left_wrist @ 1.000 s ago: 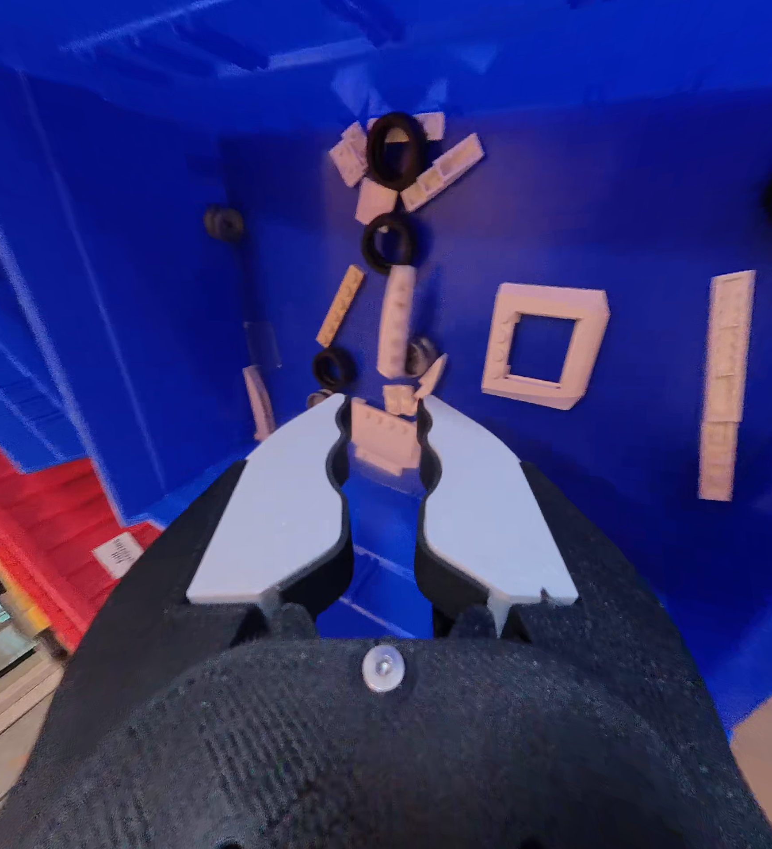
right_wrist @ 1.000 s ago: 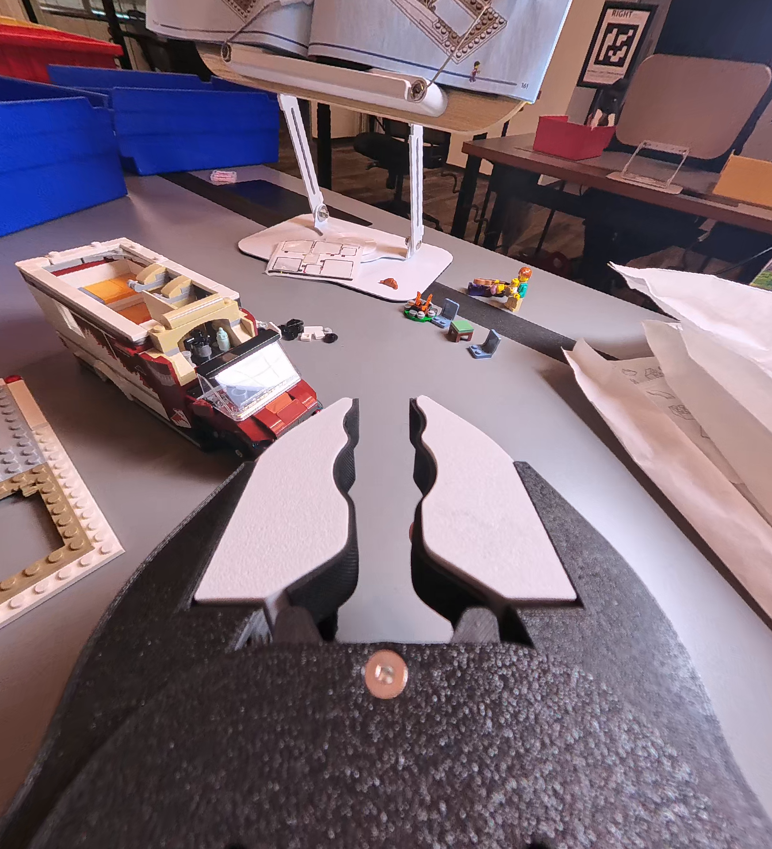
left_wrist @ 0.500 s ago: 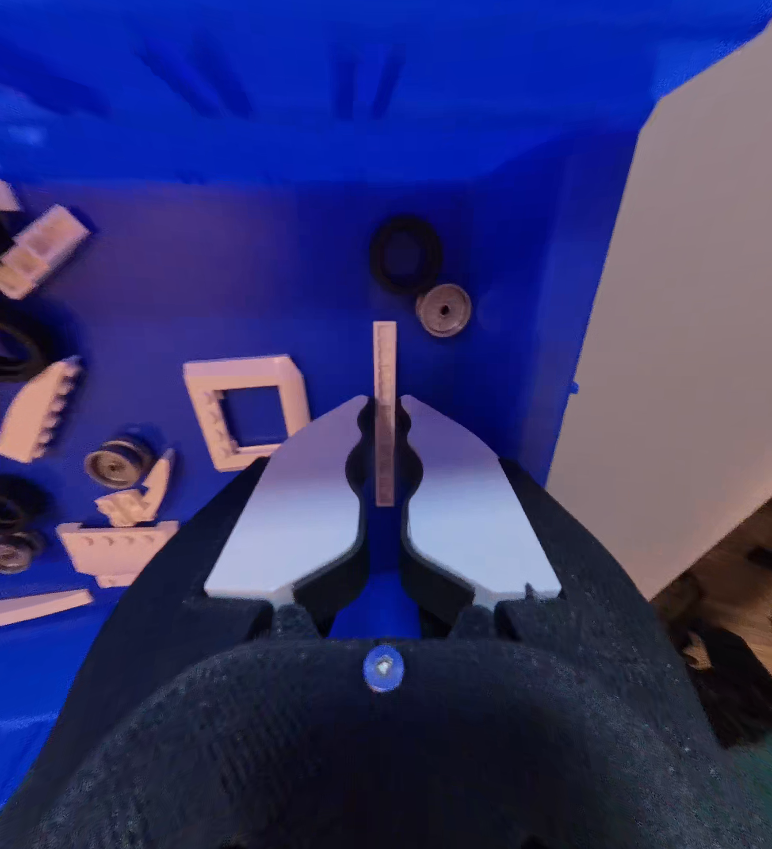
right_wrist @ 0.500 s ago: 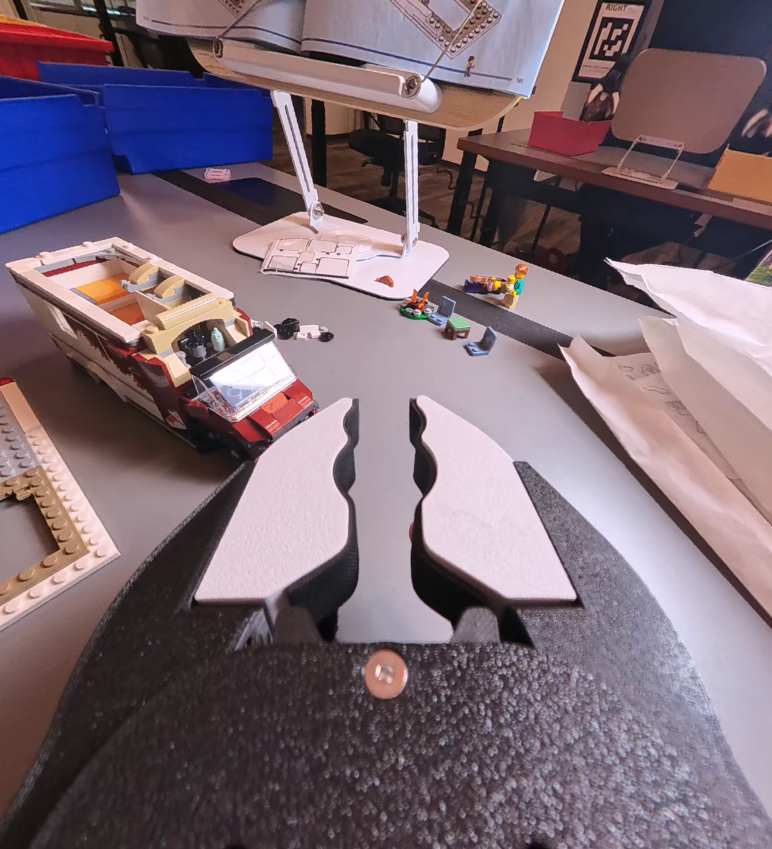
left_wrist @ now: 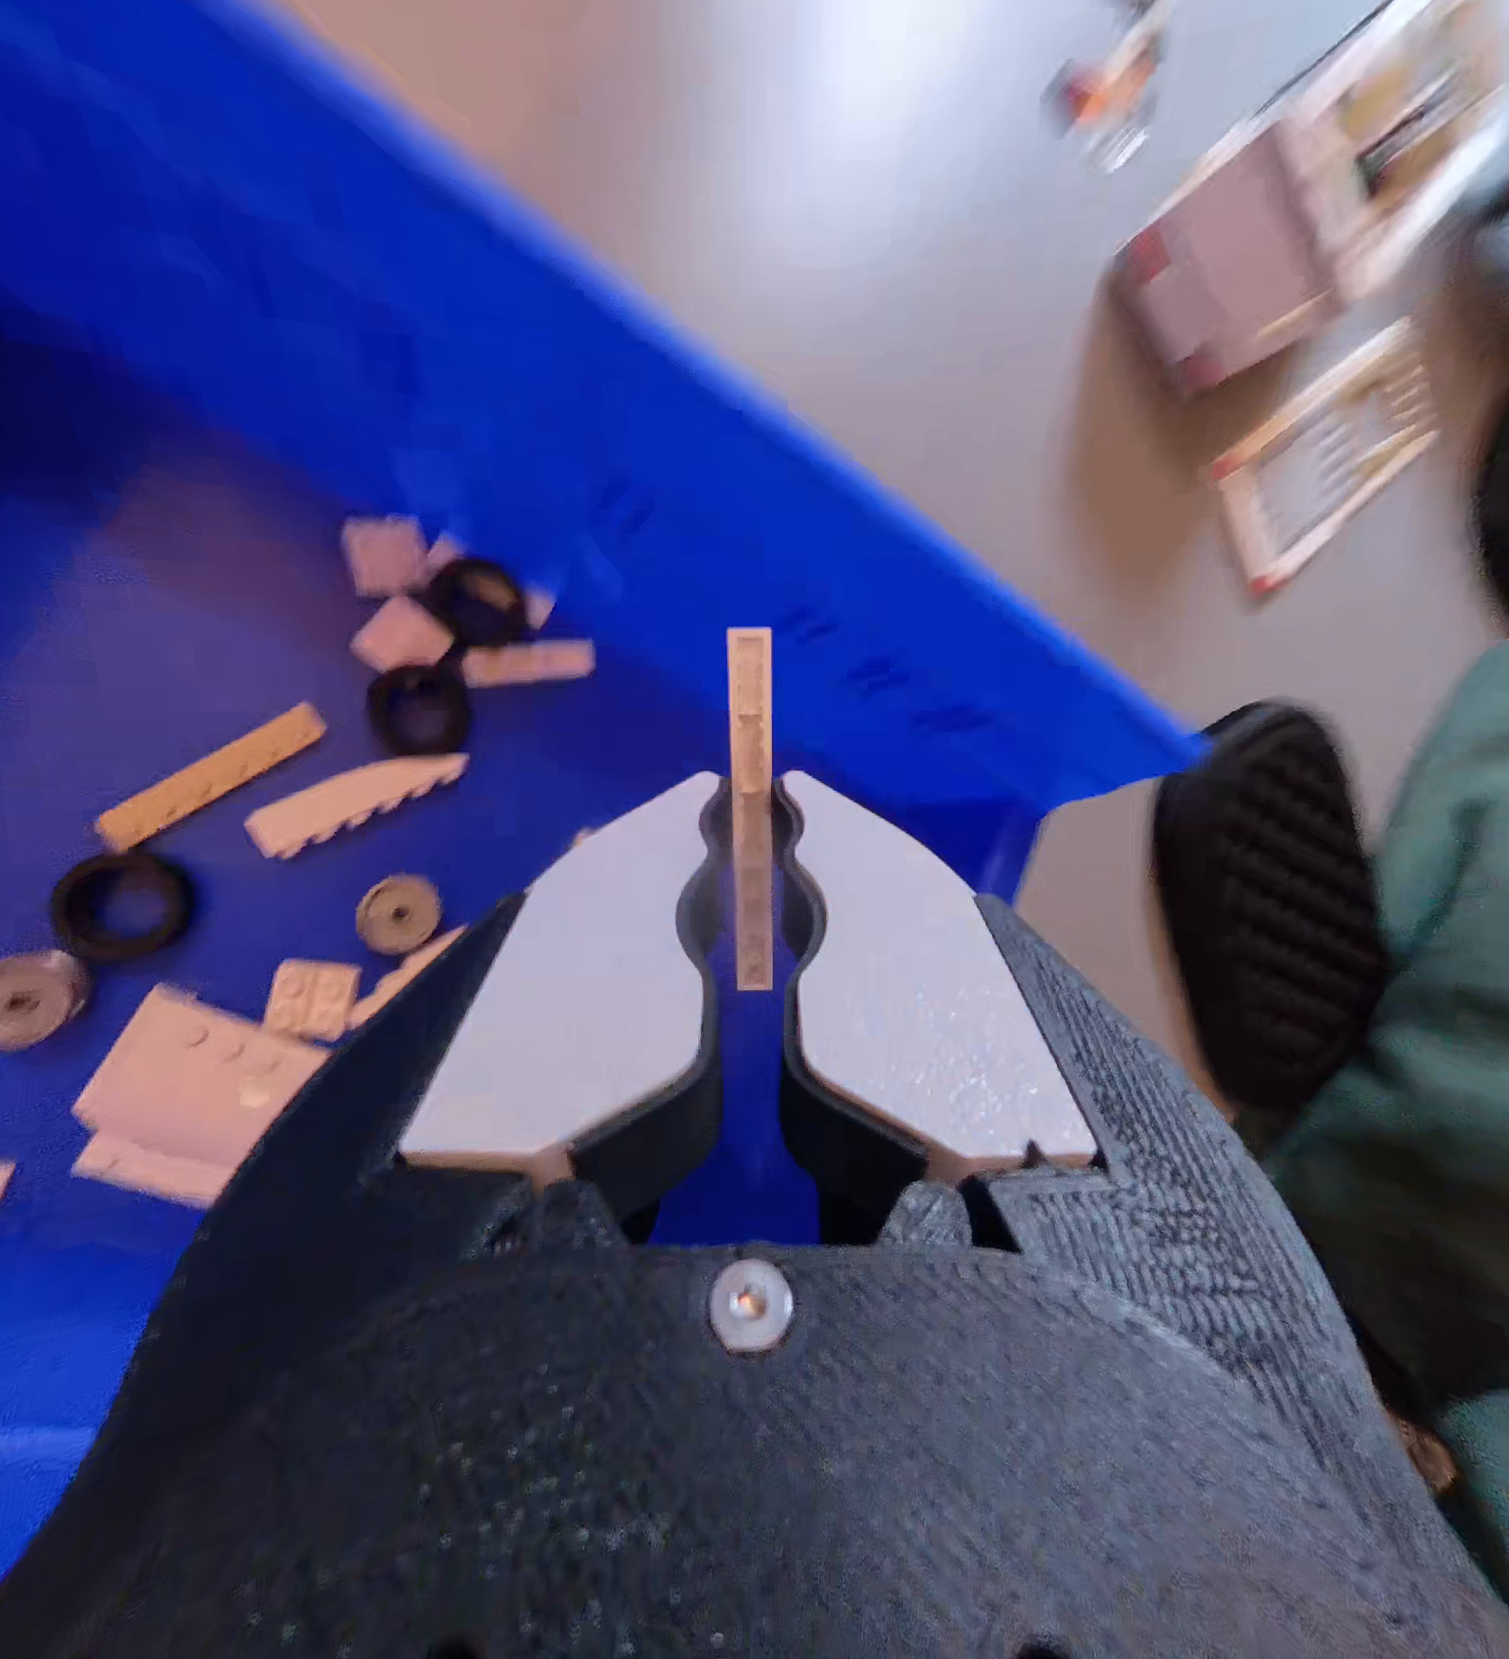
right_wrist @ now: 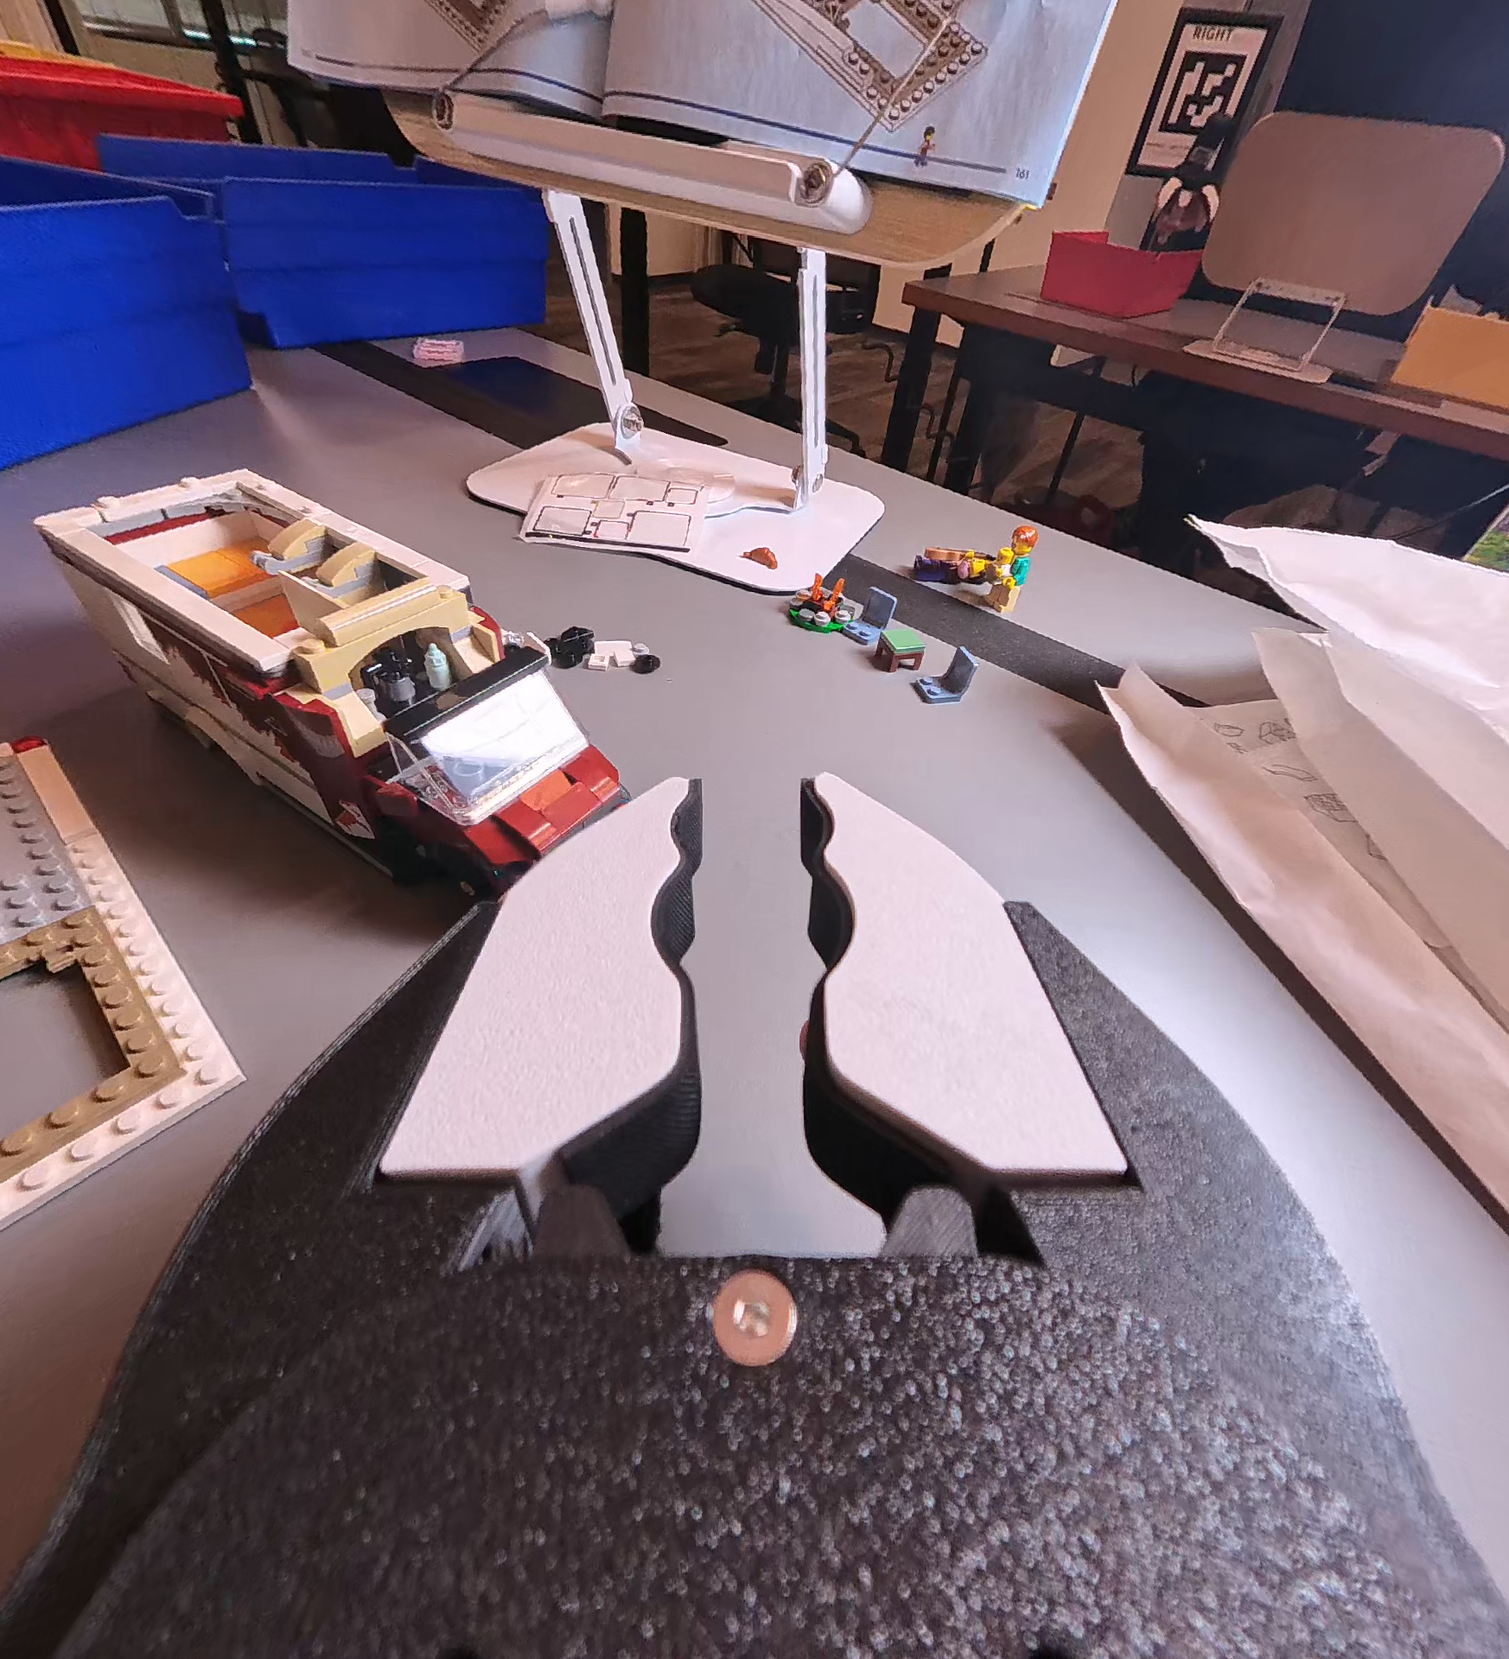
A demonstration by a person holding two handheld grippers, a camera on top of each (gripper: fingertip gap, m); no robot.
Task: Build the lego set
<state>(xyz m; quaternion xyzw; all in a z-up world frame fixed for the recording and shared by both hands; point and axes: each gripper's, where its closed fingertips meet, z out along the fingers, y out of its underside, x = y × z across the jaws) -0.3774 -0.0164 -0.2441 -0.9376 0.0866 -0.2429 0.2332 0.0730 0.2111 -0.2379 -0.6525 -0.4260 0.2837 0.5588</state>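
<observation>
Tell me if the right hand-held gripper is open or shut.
Open. The right hand-held gripper shows bare grey table between its fingers, with nothing held.

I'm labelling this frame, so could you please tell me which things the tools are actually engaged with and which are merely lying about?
Engaged:
- left tool, shut on a long tan plate
- blue bin beneath it

Lying about:
- right tool, open and empty
- camper model
- black tyres
- paper bags
</observation>
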